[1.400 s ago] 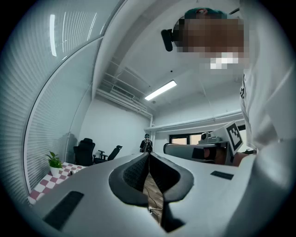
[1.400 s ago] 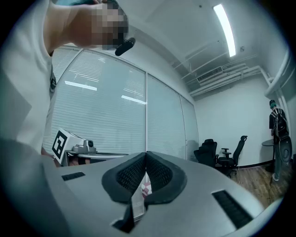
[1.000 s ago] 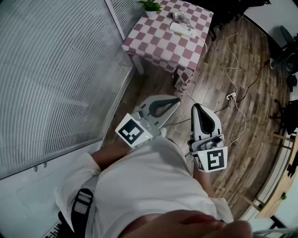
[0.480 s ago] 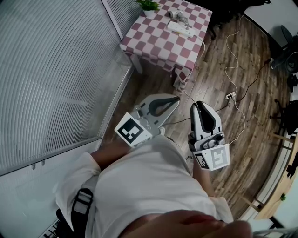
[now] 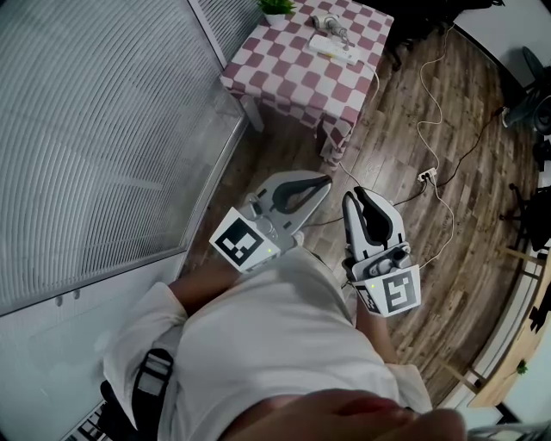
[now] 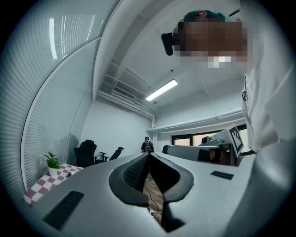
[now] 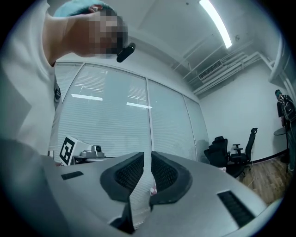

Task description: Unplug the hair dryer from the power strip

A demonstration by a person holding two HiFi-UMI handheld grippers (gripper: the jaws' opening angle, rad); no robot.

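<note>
Far off at the top of the head view, the hair dryer [image 5: 327, 22] lies on the table [image 5: 284, 73], which is covered with a red-and-white checked cloth. It sits at the far end, near a small potted plant [image 5: 275, 7] and just beyond the power strip [image 5: 334, 49]. The dryer shows so small that neither its long axis nor the way its nozzle points can be made out. The power strip is a white bar whose long axis runs from upper left to lower right in the picture. A thin white cord [image 5: 435, 129] trails across the wooden floor [image 5: 405, 232] to a small white socket block [image 5: 424, 178], well apart from the table.

Both grippers are held close to the person's white shirt [image 5: 275, 344], well apart from the table and pointing roughly toward it. The left gripper [image 5: 325, 183] has its jaws together, the tips meeting in the left gripper view [image 6: 149, 154] with nothing between them. The right gripper [image 5: 355, 196] has just been opening: the right gripper view [image 7: 150, 155] shows a narrow slit between its ribbed pads [image 7: 128, 172], and nothing sits in it.

Each gripper's marker cube [image 5: 244, 244] bears a black-and-white square pattern. A glass wall with blinds [image 5: 95, 129] stands to the left.
</note>
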